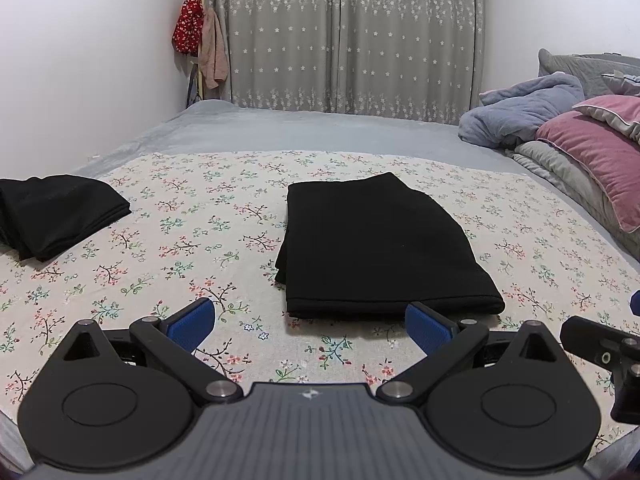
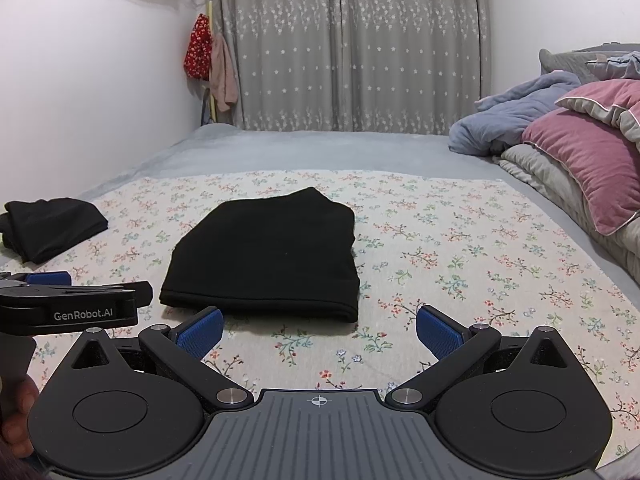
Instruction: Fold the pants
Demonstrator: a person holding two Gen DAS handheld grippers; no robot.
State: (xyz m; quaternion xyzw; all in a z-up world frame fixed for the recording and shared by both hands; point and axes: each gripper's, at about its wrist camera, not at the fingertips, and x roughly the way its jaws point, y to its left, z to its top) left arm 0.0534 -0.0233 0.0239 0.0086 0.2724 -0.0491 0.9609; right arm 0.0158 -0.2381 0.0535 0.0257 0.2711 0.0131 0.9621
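1. Black pants (image 1: 380, 248) lie folded into a compact rectangle on the floral sheet (image 1: 192, 240) covering the bed, near its middle.
2. Left tool (image 1: 310, 322): spread wide, empty, just short of the pants' near edge.
3. Right tool (image 2: 320, 330): likewise released, grasping nothing.
4. A second folded black garment (image 1: 56, 212) lies well apart at left.
5. Pillows (image 1: 592, 152) are stacked at right.

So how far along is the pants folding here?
Looks essentially done: the black pants lie as a compact folded rectangle on the floral sheet. Nothing is in hand; left gripper and right gripper are open and empty. A second folded black garment lies at left.
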